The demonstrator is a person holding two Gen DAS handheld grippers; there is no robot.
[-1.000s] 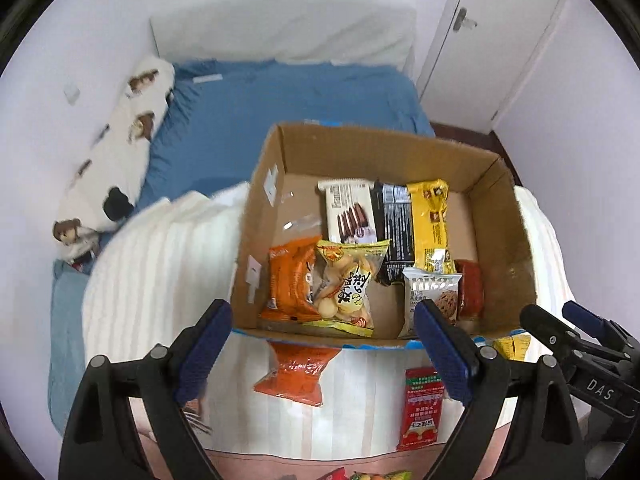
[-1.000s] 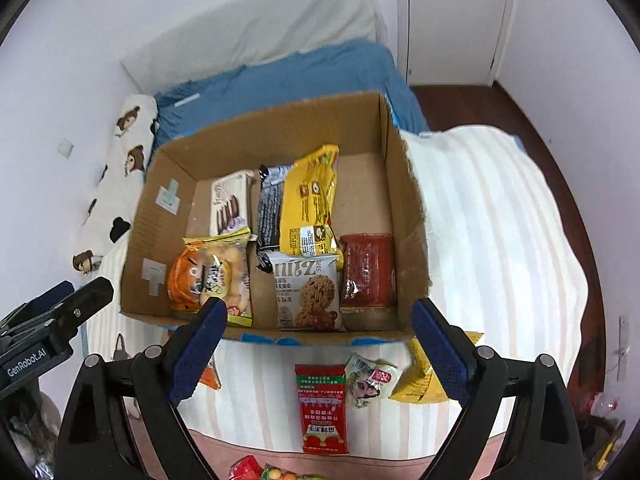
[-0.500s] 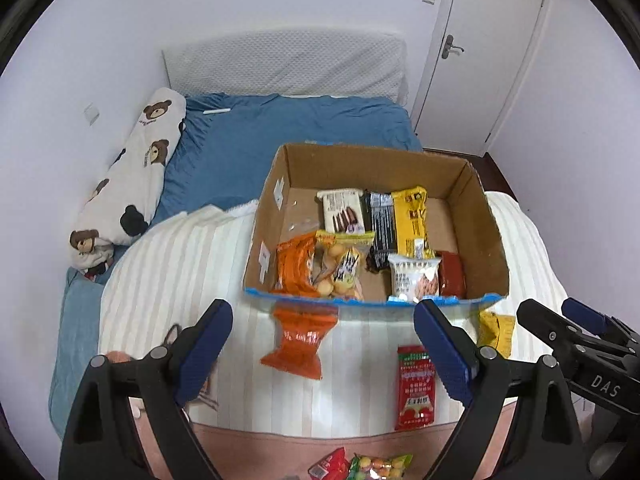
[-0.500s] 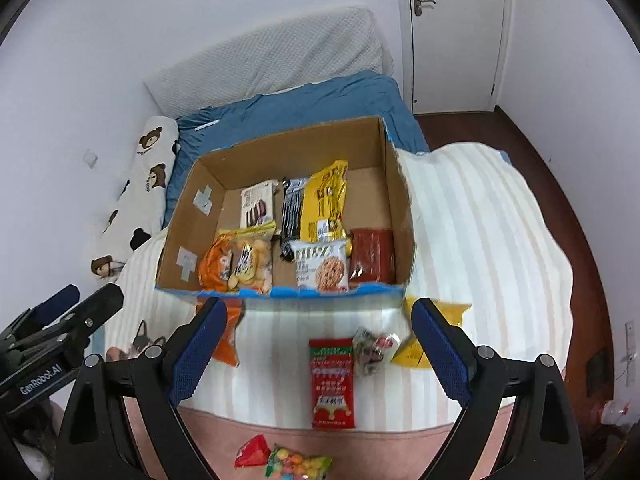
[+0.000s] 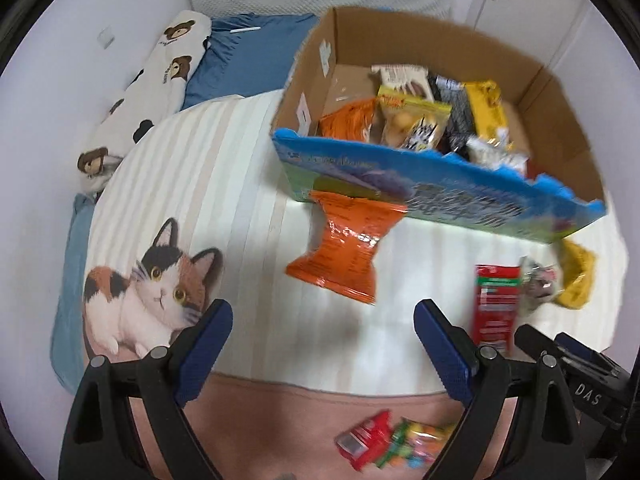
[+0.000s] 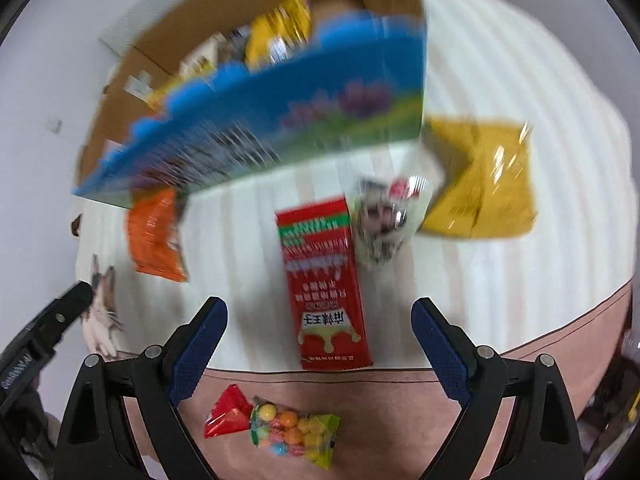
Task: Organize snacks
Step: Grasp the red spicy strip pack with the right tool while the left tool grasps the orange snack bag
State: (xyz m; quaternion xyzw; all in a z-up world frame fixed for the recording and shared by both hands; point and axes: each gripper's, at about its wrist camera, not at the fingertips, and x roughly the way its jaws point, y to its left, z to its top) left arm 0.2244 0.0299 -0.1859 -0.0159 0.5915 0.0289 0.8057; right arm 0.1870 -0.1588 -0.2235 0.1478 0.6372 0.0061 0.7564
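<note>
Red packet (image 6: 326, 280) between right fingers (image 6: 198, 346)

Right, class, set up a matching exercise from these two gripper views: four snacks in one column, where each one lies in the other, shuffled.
Snacks:
1. orange packet
2. red packet
3. candy bag
4. yellow packet

Places:
A. on the pink border of the blanket
B. between the right gripper's open fingers
C. right of the box, on the stripes
D. top edge tucked against the box front, left end

Pairs: 1-D, 2-B, 3-A, 4-C
</note>
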